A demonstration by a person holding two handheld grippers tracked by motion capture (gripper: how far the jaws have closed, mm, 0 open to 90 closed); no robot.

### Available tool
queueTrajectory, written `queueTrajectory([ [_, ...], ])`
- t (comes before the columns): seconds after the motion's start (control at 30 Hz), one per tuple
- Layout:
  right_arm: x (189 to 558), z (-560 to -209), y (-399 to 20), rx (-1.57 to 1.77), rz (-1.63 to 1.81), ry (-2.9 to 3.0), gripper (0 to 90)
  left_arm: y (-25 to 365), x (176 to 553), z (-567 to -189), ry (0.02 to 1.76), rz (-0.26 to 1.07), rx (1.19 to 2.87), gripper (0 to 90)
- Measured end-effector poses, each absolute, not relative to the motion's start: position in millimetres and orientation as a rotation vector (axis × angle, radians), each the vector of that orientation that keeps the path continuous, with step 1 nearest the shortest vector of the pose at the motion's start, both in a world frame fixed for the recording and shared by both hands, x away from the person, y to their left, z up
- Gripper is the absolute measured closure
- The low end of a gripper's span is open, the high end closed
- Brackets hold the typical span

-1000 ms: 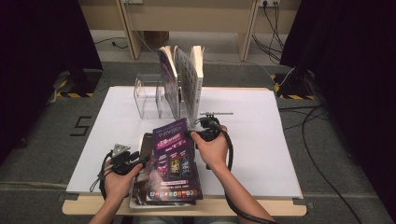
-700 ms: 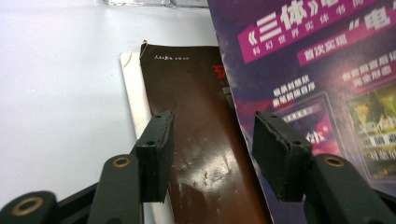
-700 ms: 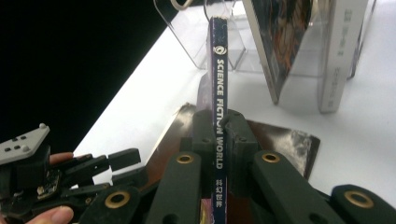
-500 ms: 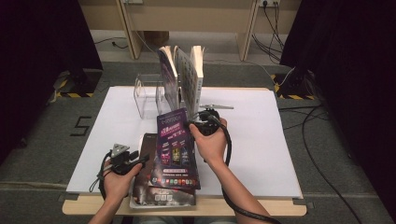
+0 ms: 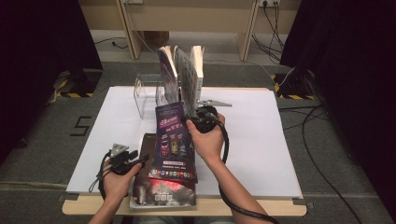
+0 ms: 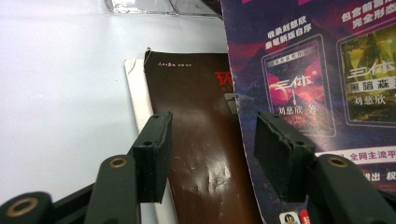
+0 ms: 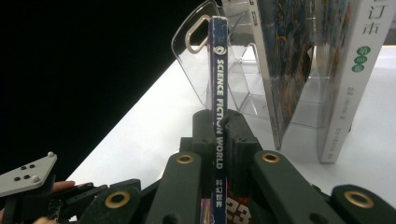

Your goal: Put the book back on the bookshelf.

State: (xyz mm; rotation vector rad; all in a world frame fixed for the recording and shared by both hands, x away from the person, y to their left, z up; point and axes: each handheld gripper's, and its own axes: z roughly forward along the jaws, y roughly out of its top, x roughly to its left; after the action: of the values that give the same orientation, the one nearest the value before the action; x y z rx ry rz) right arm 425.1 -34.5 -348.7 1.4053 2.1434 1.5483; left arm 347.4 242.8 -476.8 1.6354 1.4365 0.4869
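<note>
I am gripping the purple magazine (image 5: 173, 140) by its spine in the right gripper (image 5: 198, 122), jaws clamped, tilting it up off the dark magazine (image 5: 156, 186) near the table's (image 5: 261, 140) front edge. The left gripper (image 6: 210, 154) is hanging open, grasping nothing, above the dark cover. For a clean insertion I am judging that the spine should be kept vertical and aligned with a free slot of the clear rack (image 5: 147, 93), just beside the standing books (image 5: 184, 74).

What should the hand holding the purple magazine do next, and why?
Probably keep lifting the purple magazine toward the clear rack. The right gripper is clamped on its spine, it is tilted up off the brown magazine, and books already stand in the rack.
</note>
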Motion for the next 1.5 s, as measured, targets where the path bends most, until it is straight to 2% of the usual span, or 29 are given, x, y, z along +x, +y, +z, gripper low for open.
queueTrajectory([
  [1.13,427.8,-303.9,-21.1,1.208,1.643,1.941,85.1,241.7,347.9,-478.4,1.433,0.490,1.634,45.5],
  [1.5,431.0,-301.2,-7.8,1.129,1.625,1.853,85.1,241.8,348.2,-479.1,1.432,0.489,1.636,45.5],
])
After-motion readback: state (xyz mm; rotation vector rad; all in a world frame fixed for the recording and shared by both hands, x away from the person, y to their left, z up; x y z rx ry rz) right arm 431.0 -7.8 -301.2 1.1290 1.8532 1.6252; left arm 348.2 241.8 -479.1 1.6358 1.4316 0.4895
